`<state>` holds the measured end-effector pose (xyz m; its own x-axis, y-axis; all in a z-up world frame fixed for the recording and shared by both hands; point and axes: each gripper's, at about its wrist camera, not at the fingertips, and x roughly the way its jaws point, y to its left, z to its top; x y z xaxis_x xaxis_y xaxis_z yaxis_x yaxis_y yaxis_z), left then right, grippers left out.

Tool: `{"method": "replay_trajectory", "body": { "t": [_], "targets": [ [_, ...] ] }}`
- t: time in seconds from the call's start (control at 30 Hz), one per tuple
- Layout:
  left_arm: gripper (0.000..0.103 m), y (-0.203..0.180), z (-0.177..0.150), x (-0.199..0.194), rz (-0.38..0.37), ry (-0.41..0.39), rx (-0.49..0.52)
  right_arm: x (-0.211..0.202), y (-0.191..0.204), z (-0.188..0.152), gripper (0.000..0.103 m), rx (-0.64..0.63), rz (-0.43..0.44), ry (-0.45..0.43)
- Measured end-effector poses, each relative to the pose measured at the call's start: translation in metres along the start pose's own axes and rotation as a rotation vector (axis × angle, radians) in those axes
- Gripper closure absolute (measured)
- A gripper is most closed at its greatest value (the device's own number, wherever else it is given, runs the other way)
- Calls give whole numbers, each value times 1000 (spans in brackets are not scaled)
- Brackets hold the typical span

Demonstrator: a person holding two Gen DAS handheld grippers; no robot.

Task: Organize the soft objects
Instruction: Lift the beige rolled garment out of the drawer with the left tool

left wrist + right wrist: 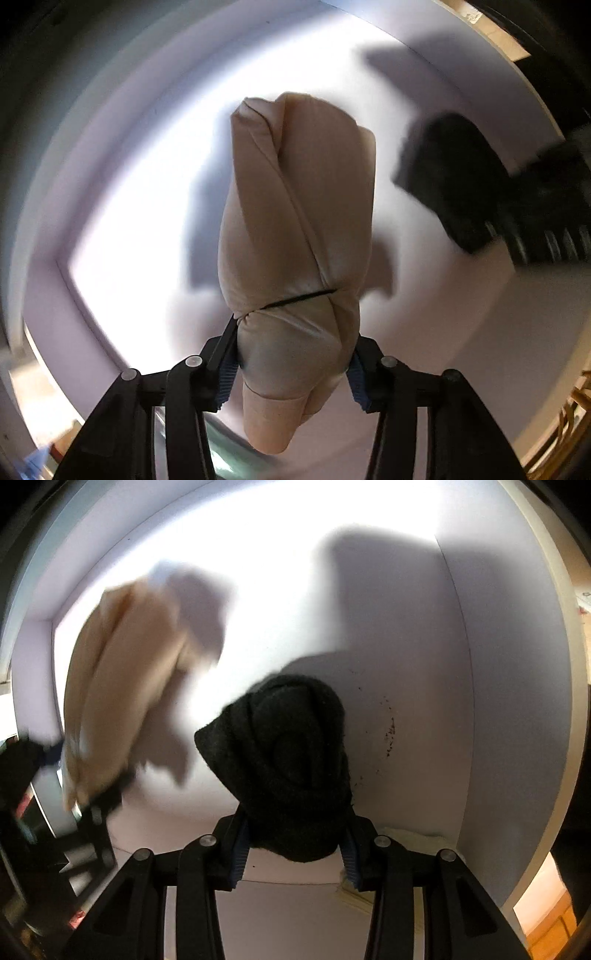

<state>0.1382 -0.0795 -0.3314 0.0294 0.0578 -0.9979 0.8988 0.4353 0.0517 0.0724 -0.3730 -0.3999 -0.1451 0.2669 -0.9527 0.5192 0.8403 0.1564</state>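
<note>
Seen from the left wrist camera, the left gripper [293, 363] is clenched on a beige cloth bundle [295, 236], its blue-ribbed pads [226, 380] pressing the lower end from both sides while the rest of the bundle runs toward twelve o'clock over a white surface [122, 229]; a thin dark band [299, 298] crosses the bundle just past the fingertips. At three o'clock in that view, well apart from the beige bundle, a black cloth bundle [448, 177] shows with the right gripper behind it, both blurred. From the right wrist camera, the right gripper [293, 843] grasps the black cloth bundle [284, 753], its pads [240, 853] pinching the bundle's near end on each side, the dark mass reaching toward twelve o'clock. The beige cloth bundle [122, 686] appears at nine to ten o'clock, smeared by motion, with the left gripper's dark fingers at its lower end. The white surface [280, 576] lies open and brightly lit between and beyond the two bundles. Its raised rim [509, 635] curves from twelve round to four o'clock, a seam [461, 635] runs just inside it, and a scatter of dark specks [388, 731] sits at three o'clock beside the black bundle. Wooden flooring [546, 930] shows past the rim at five o'clock.
</note>
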Motion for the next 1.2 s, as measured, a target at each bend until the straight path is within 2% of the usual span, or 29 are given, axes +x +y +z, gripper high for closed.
{"method": "replay_trajectory", "body": {
  "t": [0.1, 0.2, 0.27, 0.4, 0.53, 0.57, 0.67, 0.77, 0.83, 0.93, 0.97, 1.1, 1.2],
  "targets": [
    [49, -4, -5, -16, 15, -51, -2, -3, 0, 2, 61, -13, -14, -1],
    [48, -11, 14, -26, 43, -94, -6, -6, 0, 2, 61, -14, -12, -3],
    [48, -6, 28, -21, 50, -83, -34, -11, 9, 3, 61, -12, -10, -4],
    [48, 17, 52, -12, 33, -58, -126, -11, 3, 0, 61, -8, -13, -4],
    [52, 17, 57, -10, 29, -42, -125, -15, 6, 2, 61, -5, -15, -4],
    [52, 2, 48, -1, 18, -39, -127, -16, 6, 3, 61, -7, -16, -4],
    [52, 4, 31, -7, -27, -34, -128, -13, 9, 0, 61, -11, -19, -4],
    [49, 6, 17, -20, -30, -59, -133, -13, 12, 0, 60, -10, -23, -5],
    [45, 14, 26, -37, -44, -98, -138, -16, 13, 2, 60, -13, -26, -4],
    [35, 24, 30, -56, -124, -151, -179, -15, 15, 1, 60, -13, -28, -4],
    [35, 23, 30, -60, -135, -169, -185, -16, 15, 2, 60, -11, -27, -5],
    [35, 18, 67, -60, -64, -149, -140, -12, 17, -1, 60, -9, -25, -5],
    [33, 13, 84, -49, -69, -117, -100, -15, 14, 1, 60, 2, -15, -6]
  ]
}}
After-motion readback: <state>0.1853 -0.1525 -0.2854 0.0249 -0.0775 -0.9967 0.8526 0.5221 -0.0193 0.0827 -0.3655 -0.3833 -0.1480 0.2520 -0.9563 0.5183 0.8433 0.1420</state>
